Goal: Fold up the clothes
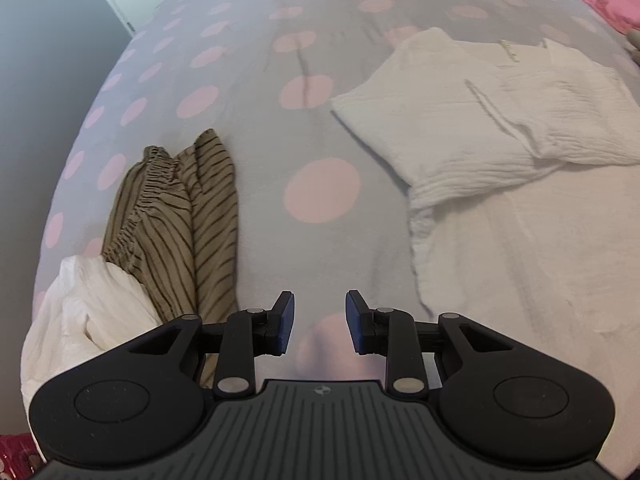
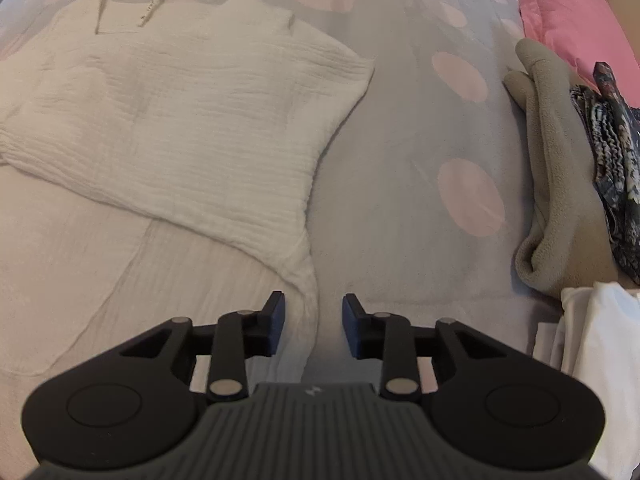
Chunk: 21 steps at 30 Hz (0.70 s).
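Cream crinkle-gauze garment (image 2: pixel 168 120), laid flat on dotted bedspread (image 2: pixel 380 208), filling left and centre of right wrist frame, right half of left wrist frame (image 1: pixel 500 128). Both sleeves apparently folded in across chest, forming a wide band over the smoother lower body panel; neckline with button placket at top of frame. Judged partway: sleeves in, body fold-up not yet done, hem end running off lower frame edge. Fabric thin, wrinkled, limp; likely to sag if lifted from one side.

Right gripper (image 2: pixel 313 326) low centre, fingers spread with garment's side edge lying in the gap, pads not pressing it. Left gripper (image 1: pixel 320 322) low centre, fingers apart, nothing between, only bedspread below, just left of garment's edge.

Striped olive garment (image 1: pixel 180 220) crumpled at left, white piece (image 1: pixel 80 304) beside it, both unfolded. At right of right wrist frame: beige fleece (image 2: pixel 556 168), dark patterned item (image 2: pixel 616 152), white stack (image 2: pixel 600 352), pink pillow (image 2: pixel 568 12) upper right.
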Each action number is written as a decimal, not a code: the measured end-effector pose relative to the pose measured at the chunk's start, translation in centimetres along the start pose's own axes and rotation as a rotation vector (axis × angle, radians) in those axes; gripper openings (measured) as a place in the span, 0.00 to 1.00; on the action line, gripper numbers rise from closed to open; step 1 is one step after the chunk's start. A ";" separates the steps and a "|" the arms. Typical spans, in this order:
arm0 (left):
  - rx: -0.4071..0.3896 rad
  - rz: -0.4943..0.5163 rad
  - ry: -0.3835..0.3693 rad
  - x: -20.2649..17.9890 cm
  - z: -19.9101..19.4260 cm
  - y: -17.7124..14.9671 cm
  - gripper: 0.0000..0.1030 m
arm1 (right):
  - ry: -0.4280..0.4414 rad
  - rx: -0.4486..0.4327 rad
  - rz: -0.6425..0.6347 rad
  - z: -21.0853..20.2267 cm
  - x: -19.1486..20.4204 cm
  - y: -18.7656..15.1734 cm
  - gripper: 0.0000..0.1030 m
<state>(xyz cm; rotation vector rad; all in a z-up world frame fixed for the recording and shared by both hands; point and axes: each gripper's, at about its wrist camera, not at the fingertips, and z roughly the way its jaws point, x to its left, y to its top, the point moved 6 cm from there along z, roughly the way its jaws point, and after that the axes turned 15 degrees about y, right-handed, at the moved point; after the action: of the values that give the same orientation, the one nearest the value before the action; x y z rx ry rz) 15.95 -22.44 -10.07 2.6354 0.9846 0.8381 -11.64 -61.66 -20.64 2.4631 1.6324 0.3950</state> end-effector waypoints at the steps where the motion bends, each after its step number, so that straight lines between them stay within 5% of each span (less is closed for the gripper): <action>1: 0.001 0.005 -0.014 -0.3 -0.3 -0.3 0.25 | 0.003 -0.001 0.008 -0.3 0.0 -0.4 0.35; 8: 0.046 0.021 -0.134 -2.5 -1.2 -2.9 0.36 | 0.051 0.004 0.108 -1.1 -0.4 -4.5 0.41; 21: 0.140 0.077 -0.199 -6.1 -0.7 -8.5 0.43 | 0.121 0.033 0.218 -1.4 0.5 -10.9 0.50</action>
<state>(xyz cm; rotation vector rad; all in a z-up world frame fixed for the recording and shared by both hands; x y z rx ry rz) 7.22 -19.96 -15.32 2.8242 0.9256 0.5245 -21.48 -56.92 -22.30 2.7003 1.4253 0.5603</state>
